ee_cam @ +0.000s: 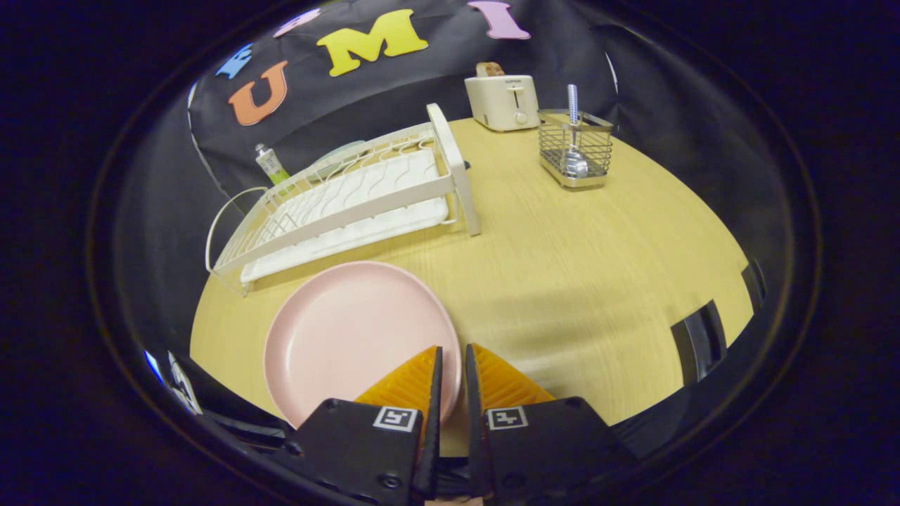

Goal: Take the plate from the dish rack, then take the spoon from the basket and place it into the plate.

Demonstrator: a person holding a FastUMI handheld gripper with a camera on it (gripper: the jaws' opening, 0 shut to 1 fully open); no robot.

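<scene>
A pale pink plate [351, 337] lies out of the white dish rack [344, 204], just in front of it on the wooden table [598, 267]. My gripper [451, 365] is shut on the plate's near right rim, which runs through the narrow gap between the fingers. Whether the plate rests on the table or hangs just above it, I cannot tell. The metal spoon [573, 133] stands bowl-down in the wire basket [575, 151], far beyond the fingers and to the right of the rack.
A cream toaster [503, 102] with a slice of bread stands behind the basket. A small tube [271, 165] and a pale greenish dish [337, 154] sit behind the rack. Bare table stretches between the plate and the basket.
</scene>
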